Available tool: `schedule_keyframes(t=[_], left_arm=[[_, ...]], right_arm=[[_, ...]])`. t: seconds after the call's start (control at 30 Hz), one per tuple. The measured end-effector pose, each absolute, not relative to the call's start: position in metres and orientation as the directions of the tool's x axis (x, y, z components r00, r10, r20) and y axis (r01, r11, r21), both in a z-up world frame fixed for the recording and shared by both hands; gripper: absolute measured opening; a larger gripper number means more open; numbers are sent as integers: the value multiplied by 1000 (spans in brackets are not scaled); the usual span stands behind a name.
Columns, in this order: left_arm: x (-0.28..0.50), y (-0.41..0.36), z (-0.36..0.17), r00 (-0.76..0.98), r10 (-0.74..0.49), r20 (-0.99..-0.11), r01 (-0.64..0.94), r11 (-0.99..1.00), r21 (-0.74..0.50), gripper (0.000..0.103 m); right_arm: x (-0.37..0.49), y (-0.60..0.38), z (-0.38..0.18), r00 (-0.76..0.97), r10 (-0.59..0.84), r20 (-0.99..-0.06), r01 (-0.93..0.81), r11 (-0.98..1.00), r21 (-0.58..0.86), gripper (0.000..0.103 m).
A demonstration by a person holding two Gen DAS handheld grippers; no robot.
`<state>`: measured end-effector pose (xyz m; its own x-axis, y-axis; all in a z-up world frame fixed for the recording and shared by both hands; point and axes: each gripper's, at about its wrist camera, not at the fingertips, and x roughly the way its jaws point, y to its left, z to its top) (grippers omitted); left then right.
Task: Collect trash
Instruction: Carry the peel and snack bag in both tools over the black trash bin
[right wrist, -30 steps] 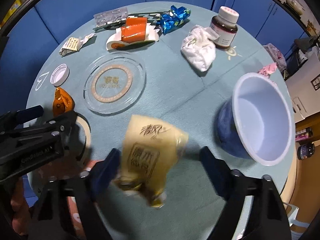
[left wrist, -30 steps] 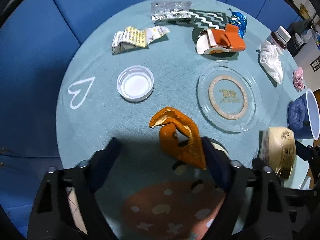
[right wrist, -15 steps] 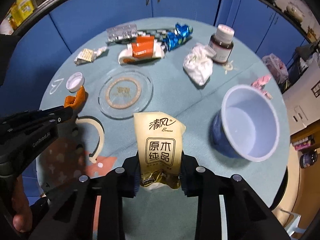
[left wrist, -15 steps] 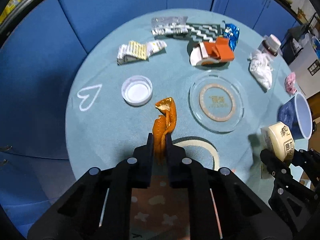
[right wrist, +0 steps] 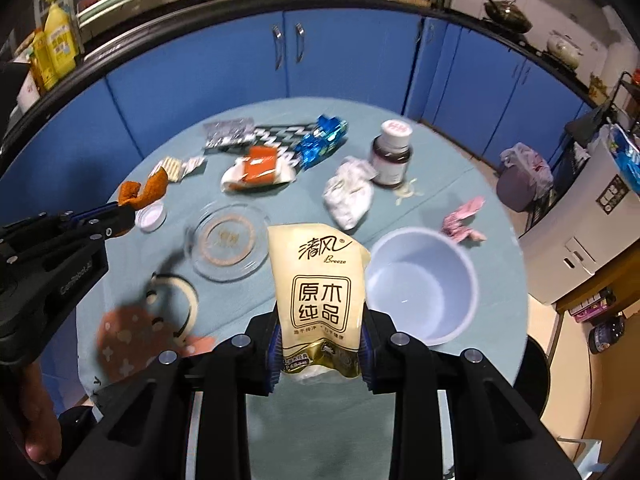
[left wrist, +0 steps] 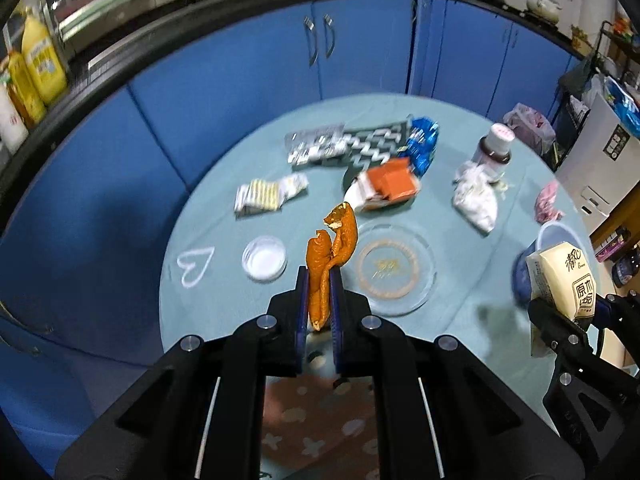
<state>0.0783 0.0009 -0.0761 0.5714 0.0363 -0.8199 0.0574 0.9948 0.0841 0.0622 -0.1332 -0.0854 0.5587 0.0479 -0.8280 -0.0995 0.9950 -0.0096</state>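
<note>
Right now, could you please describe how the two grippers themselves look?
Both the left gripper and right gripper are matte black, angular linkages with silver round bolts and blue-edged fingers. White lettering runs along the left gripper's side in the right wrist view.

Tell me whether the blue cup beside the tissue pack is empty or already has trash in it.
Empty. The right wrist view looks straight into the blue cup: only its bare pale inside shows, no trash.

Blue cabinets (right wrist: 288, 64) curve behind the round table (right wrist: 440, 184). Yellow bottles (right wrist: 60, 44) stand on the counter, left. A wok (right wrist: 506, 14) sits far right.
</note>
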Motion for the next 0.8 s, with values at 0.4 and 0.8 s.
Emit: schedule_keyframes(t=[0.4,0.8], left_arm=[[84,-72,-56,641,-15,-768,164,979,118,11],[78,-182,-54,631,-133,-764,354,926,131,11]], right_arm=[[58,-189,-65,629,9,-778,-11,1000,3,29],[32,-289,-71,603,-114,-790,187,982,0,29]])
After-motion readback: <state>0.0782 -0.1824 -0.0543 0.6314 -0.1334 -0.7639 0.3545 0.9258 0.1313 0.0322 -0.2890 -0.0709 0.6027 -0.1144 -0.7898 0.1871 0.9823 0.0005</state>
